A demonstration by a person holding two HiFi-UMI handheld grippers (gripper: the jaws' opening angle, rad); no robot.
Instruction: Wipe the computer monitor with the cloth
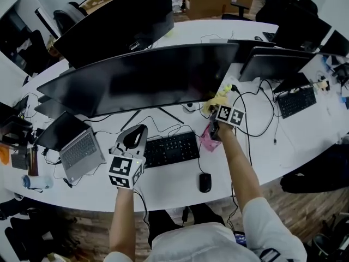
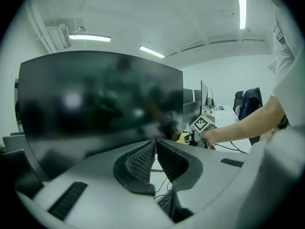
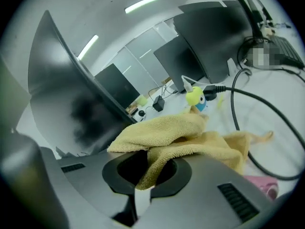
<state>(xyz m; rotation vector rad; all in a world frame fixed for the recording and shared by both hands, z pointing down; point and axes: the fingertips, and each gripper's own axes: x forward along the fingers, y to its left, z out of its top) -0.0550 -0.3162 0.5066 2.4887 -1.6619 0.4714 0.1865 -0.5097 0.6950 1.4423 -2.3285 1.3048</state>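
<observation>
The wide curved black monitor [image 1: 142, 78] stands mid-desk with a dark screen. A yellow cloth [image 1: 216, 99] hangs bunched by the screen's lower right corner, with my right gripper [image 1: 215, 108] shut on it. In the right gripper view the cloth [image 3: 186, 135] spills out of the gripper [image 3: 147, 163] and the monitor [image 3: 62, 94] rises at the left, just apart from it. My left gripper [image 1: 132, 137] hovers over the desk in front of the screen, shut and empty. In the left gripper view its jaws [image 2: 155, 145] meet, facing the monitor [image 2: 95, 99].
A black keyboard [image 1: 170, 149] and a mouse [image 1: 204, 182] lie in front of the monitor, with a pink object [image 1: 209, 139] beside them. An open laptop [image 1: 82, 154] sits at the left. More monitors [image 1: 272, 61], another keyboard [image 1: 297, 101] and loose cables [image 1: 256, 100] are at the right.
</observation>
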